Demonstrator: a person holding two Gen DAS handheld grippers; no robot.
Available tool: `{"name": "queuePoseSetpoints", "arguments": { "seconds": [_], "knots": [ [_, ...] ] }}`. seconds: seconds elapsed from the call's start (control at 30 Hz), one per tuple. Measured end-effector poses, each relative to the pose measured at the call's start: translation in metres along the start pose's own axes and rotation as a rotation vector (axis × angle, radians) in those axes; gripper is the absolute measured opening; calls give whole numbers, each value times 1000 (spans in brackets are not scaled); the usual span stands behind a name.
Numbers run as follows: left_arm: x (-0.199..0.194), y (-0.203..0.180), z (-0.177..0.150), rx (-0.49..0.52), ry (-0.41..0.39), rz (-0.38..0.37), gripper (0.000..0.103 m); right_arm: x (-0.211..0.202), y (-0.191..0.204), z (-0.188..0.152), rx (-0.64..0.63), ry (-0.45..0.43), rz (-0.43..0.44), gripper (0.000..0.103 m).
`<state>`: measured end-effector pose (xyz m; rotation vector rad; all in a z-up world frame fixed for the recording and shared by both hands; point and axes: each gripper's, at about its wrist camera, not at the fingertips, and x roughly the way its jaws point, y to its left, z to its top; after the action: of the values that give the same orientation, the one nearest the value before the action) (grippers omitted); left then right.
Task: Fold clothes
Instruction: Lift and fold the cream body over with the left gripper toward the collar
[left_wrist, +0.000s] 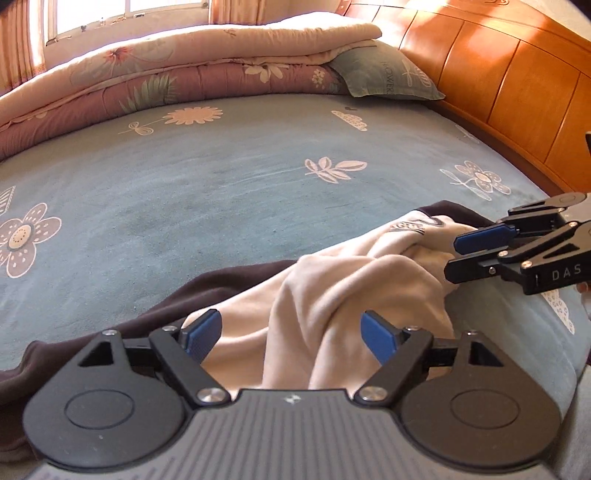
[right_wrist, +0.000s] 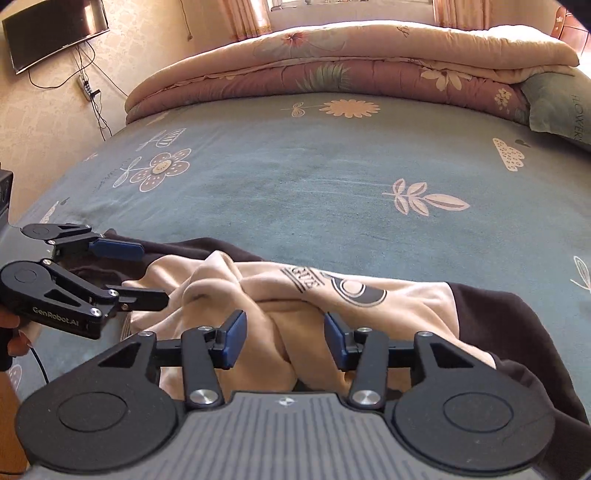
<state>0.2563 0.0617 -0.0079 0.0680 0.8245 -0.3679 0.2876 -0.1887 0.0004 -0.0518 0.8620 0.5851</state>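
Both tools, left (left_wrist: 291, 336) and right (right_wrist: 284, 341), gape over crumpled sweatshirt (right_wrist: 332, 295), logo half-hidden.

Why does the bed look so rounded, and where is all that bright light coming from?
Both wrist views use fisheye lenses, so the flat bed sheet bulges like a dome. In the left wrist view, sun glares off the wooden headboard. In the right wrist view, the window is washed out white, and the cream sweatshirt looks slightly soft.
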Motion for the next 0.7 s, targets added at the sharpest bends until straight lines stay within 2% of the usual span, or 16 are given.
{"name": "queuePoseSetpoints", "arguments": {
  "seconds": [0.1,0.2,0.3,0.4,0.5,0.7],
  "knots": [
    [-21,-13,-20,7,8,-28,82,-19,8,-24,0,16,9,63],
    [-32,-29,-47,-2,37,-63,82,-27,15,-54,15,61,47,63],
    [-37,-43,-72,-16,67,-107,82,-33,23,-83,24,92,44,63],
    [-31,-50,-89,-55,92,-146,81,-38,27,-105,64,106,72,63],
    [-19,-49,-96,-137,89,-184,81,-45,26,-122,129,95,89,65],
    [17,-38,-102,-261,26,-201,81,-53,16,-147,218,85,101,66]
  ]
}}
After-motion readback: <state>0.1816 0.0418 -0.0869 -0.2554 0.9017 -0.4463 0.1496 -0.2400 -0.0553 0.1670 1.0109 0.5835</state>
